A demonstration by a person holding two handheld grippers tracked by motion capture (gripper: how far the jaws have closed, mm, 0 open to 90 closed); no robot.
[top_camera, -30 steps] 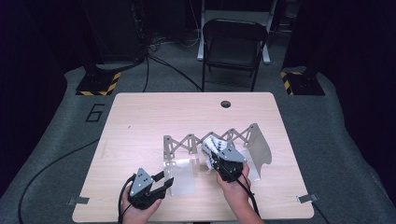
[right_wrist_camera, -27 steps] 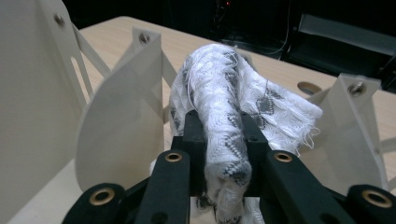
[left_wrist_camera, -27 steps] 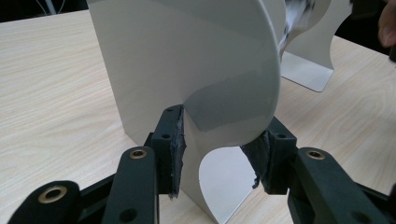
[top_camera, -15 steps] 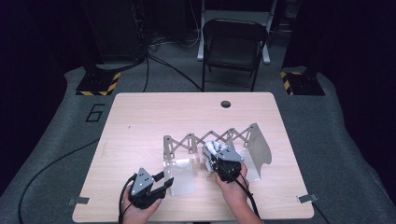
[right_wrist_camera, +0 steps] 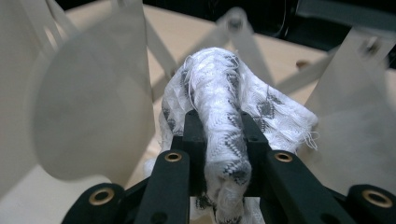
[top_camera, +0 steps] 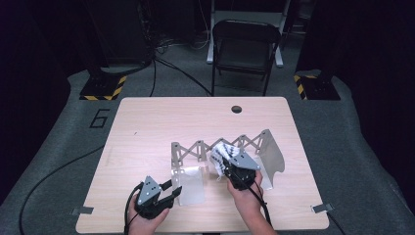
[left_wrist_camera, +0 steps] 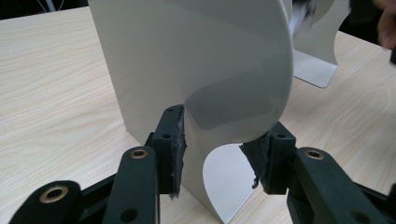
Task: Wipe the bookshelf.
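Right tool (top_camera: 226, 161) is clamped on a white patterned cloth (right_wrist_camera: 219, 93), right between two plates of the metal rack (top_camera: 222, 147). Left tool (top_camera: 172, 188), near the worktop's (top_camera: 147, 117) near edge, grips the rack's end plate (left_wrist_camera: 201, 70).

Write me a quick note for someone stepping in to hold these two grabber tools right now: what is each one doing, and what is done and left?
Left gripper: jaws around the curved edge of the near metal panel of the expanding rack, steadying it; whether the pads press is unclear.
Right gripper: shut on a bunched white cloth with grey pattern, held between the rack's panels, near its scissor links.
Done: rack stretched open on the wooden table, cloth picked up.
Left: likely settle the cloth in a slot, then release both.
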